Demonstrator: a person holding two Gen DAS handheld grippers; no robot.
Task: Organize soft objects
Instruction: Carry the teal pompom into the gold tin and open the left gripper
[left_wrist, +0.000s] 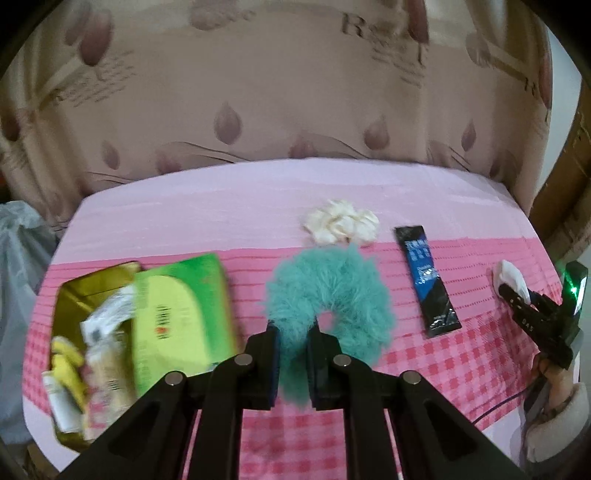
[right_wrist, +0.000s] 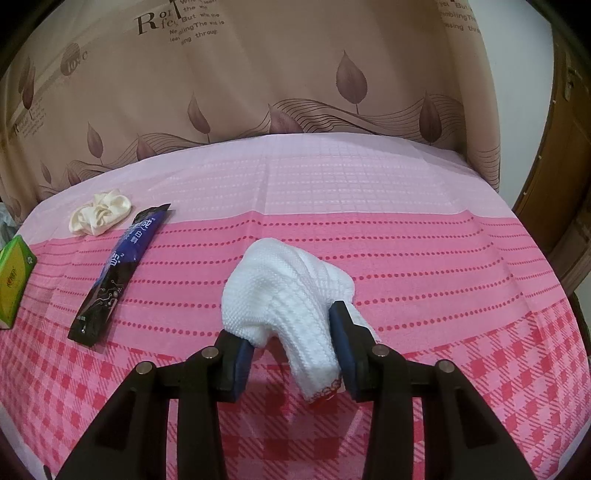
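A fluffy teal scrunchie (left_wrist: 328, 299) lies on the pink cloth, and my left gripper (left_wrist: 293, 363) is shut on its near edge. A cream scrunchie (left_wrist: 341, 225) lies just behind it and also shows in the right wrist view (right_wrist: 99, 214). A white knitted cloth (right_wrist: 291, 295) lies bunched between the fingers of my right gripper (right_wrist: 291, 363). The jaws stand wide apart, with the cloth against the right finger. The right gripper (left_wrist: 517, 295) shows at the far right in the left wrist view, with the white cloth (left_wrist: 511, 277) at its tip.
A gold tray (left_wrist: 74, 295) with several small items sits at the left, and a green packet (left_wrist: 183, 321) lies half over it. A dark sachet (left_wrist: 426, 280) lies between the scrunchies and the white cloth. A curtain (right_wrist: 295, 74) hangs behind the table.
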